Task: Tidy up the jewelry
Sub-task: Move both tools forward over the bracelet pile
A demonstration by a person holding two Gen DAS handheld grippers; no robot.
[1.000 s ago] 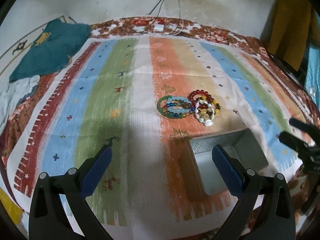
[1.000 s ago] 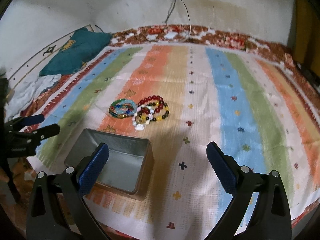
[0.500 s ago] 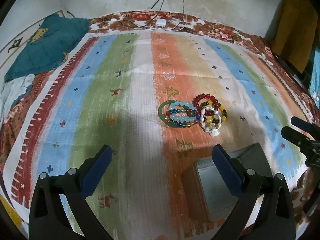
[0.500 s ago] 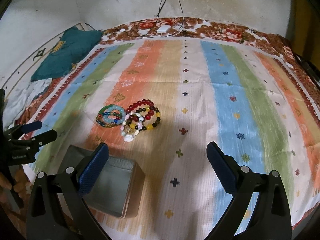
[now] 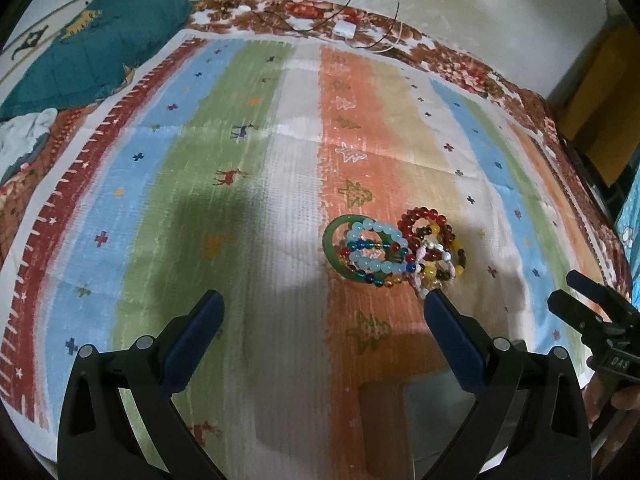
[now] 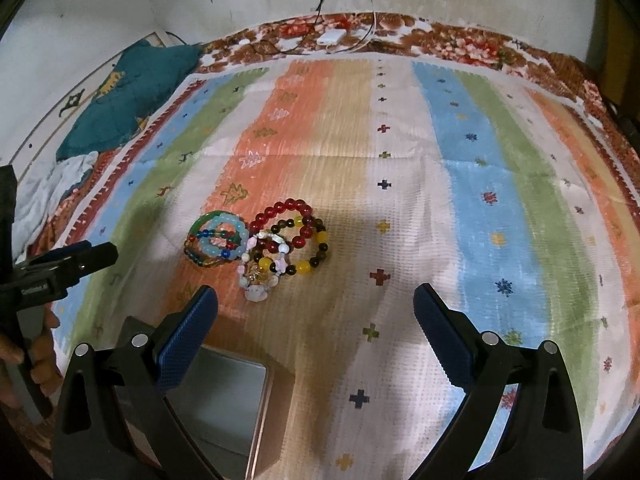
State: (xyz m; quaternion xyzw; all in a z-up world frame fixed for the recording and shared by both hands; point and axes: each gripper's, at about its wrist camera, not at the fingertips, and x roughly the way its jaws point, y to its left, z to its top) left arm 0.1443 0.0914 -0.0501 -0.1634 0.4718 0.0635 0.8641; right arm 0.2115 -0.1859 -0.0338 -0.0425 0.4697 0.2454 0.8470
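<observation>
A pile of bead bracelets (image 5: 394, 252) (image 6: 256, 242) lies on the striped cloth: a green bangle with pale blue beads on the left, red and yellow-brown beads on the right, a white charm at the front. An open metal tin (image 6: 218, 400) (image 5: 432, 420) stands nearer to me than the pile, partly hidden behind the fingers. My left gripper (image 5: 320, 340) is open, hovering above the cloth short of the pile. My right gripper (image 6: 316, 332) is open too, right of the tin, nothing between its fingers.
The striped cloth (image 6: 472, 168) covers a floral bed sheet (image 6: 460, 40). A teal pillow (image 5: 80, 56) and white cloth (image 6: 48, 188) lie at the far left. A white charger with cables (image 6: 331, 36) sits by the back wall. A hand (image 6: 24, 356) holds the left gripper.
Both grippers have moved forward and tilted, so the bracelets appear nearer and the tin has slid toward the bottom edge of both views. Both stay open.
</observation>
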